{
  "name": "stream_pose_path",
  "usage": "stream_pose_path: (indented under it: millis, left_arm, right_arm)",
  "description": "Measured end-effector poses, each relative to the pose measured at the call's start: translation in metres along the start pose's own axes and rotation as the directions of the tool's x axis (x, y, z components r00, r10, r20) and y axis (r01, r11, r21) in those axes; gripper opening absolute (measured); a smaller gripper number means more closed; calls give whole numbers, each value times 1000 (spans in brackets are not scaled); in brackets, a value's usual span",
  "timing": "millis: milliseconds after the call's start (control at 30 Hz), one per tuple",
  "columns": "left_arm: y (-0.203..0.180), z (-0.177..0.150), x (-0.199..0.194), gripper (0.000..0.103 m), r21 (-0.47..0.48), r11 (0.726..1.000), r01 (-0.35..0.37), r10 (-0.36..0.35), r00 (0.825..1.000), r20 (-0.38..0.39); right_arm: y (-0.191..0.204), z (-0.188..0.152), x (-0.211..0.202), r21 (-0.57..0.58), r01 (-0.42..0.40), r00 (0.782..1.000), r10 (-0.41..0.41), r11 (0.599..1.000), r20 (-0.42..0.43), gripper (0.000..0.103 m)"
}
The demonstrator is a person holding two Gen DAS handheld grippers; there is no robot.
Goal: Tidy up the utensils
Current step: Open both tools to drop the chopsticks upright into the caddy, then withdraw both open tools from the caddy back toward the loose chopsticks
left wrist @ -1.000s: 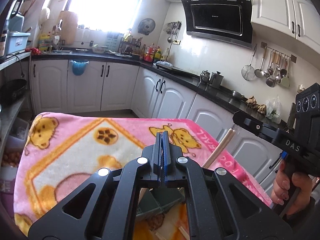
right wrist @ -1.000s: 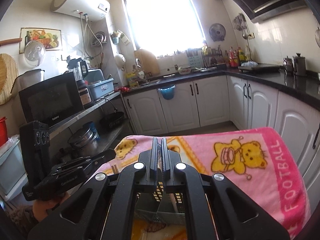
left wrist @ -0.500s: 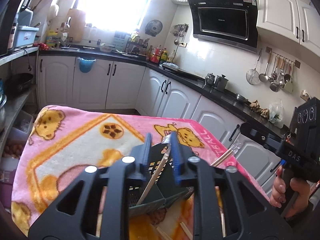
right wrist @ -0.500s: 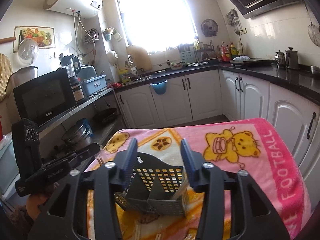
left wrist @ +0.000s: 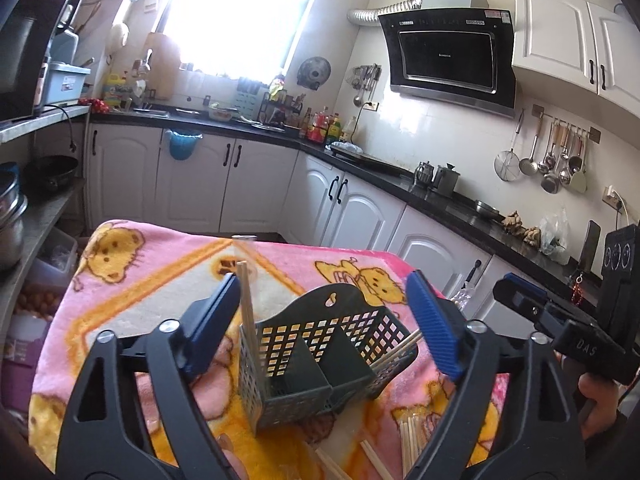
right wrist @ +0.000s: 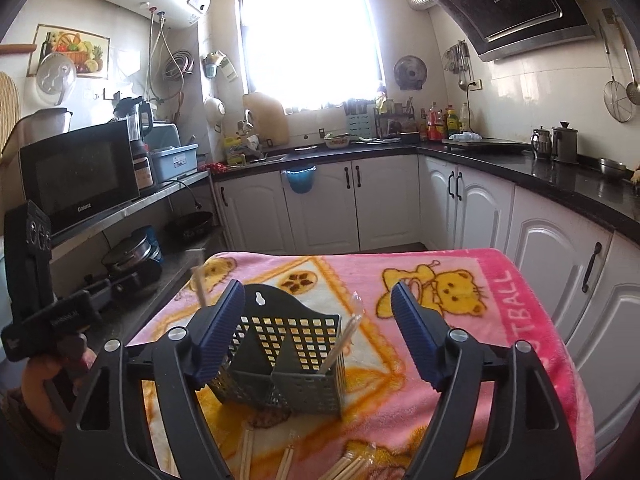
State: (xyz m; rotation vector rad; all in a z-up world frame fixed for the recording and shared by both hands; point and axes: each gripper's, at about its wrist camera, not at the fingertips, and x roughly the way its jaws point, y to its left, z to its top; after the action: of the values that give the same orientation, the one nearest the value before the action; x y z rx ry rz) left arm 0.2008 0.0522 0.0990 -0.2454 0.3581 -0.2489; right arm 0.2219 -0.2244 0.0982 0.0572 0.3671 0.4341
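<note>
A dark grey perforated utensil basket (left wrist: 316, 356) (right wrist: 288, 356) with two compartments stands on the pink blanket. One pair of wooden chopsticks (left wrist: 246, 304) stands upright in its left compartment. Another pair (right wrist: 340, 342) in a clear sleeve leans in the right compartment. My left gripper (left wrist: 320, 320) is open and empty, with its jaws either side of the basket. My right gripper (right wrist: 316, 320) is open and empty too. Loose chopsticks (right wrist: 288, 460) (left wrist: 408, 440) lie on the blanket in front of the basket.
The pink cartoon-bear blanket (right wrist: 460, 320) covers the table. White cabinets (right wrist: 376, 204) and a black counter run behind. A shelf with a microwave (right wrist: 80, 172) and pots stands at the left. The other hand-held gripper shows in each view (left wrist: 580, 340) (right wrist: 44, 312).
Both grippers opened from fully shut to wide open. Both drew back, so the basket and the chopsticks in it came into view.
</note>
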Motion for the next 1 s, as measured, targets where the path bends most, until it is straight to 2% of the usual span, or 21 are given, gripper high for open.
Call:
stream_pose_path:
  millis: [167, 333, 1000]
  left_arm:
    - [1, -4, -11, 89, -6, 1000, -10, 10, 1000, 0]
    - [4, -12, -20, 91, -9, 1000, -24, 24, 1000, -13]
    - [9, -47, -38, 92, -28, 998, -60, 58, 996, -72]
  right_arm:
    - [2, -9, -8, -4, 4, 1000, -4, 1000, -8, 76]
    - [4, -20, -13, -15, 6, 1000, -6, 1000, -30, 77]
    - [15, -61, -20, -50, -21, 992, 14, 999, -127, 77]
